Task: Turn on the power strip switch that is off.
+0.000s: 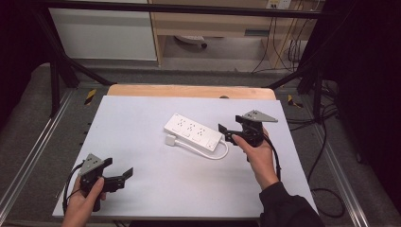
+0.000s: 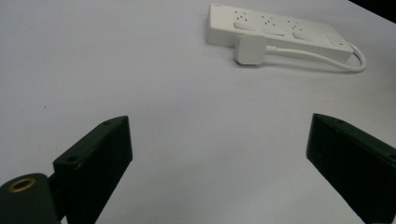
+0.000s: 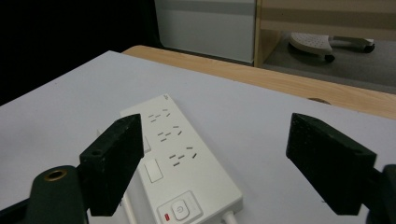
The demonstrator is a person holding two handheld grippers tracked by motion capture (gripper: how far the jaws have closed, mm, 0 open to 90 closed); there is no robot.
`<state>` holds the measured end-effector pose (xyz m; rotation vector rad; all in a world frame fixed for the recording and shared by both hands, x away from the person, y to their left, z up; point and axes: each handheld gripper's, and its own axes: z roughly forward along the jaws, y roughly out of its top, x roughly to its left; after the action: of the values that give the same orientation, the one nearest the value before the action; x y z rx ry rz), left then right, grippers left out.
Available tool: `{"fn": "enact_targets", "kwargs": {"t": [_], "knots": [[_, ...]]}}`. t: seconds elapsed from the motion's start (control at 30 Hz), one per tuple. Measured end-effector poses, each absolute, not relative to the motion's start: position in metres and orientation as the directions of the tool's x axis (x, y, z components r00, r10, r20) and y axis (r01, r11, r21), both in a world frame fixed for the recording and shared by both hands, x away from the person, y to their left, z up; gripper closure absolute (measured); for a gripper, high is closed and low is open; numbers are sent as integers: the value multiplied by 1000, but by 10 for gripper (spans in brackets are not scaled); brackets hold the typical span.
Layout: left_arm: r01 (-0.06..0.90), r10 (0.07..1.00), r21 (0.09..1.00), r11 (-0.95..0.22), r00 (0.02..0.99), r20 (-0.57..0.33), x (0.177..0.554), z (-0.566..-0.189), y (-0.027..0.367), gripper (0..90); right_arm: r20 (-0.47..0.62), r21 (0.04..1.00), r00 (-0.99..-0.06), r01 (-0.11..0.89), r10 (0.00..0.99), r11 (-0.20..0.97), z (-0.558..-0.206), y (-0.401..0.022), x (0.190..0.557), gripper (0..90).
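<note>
The long white plastic power strip lies flat in the middle of the pale grey table. Its white plug rests just beside it. The right gripper is near the strip's right end, jaws spread and holding nothing. The left gripper is well apart, near the table's left front corner, jaws spread wide.

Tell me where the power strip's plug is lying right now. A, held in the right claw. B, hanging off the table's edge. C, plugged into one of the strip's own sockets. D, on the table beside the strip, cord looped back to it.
D: the plug lies flat on the white table against the power strip, its cord curling from the strip's end, no claw touching it.
</note>
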<state>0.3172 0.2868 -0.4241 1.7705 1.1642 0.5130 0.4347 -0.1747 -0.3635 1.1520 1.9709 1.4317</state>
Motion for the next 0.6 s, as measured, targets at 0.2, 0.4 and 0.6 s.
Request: {"fn": "enact_targets", "kwargs": {"t": [0.2,0.4,0.6], "knots": [[492,878,861,-127,460,-134,318,-425,287,71,110,930,-566,349,817,117,-364,-167,438,308],[494,879,861,-123,457,-136,318,-425,287,73,90,935,-569,331,817,127,-367,-159,444,483],[495,878,861,-122,458,-139,318,-425,287,73,68,942,-563,309,823,133,-370,-153,449,648]]}}
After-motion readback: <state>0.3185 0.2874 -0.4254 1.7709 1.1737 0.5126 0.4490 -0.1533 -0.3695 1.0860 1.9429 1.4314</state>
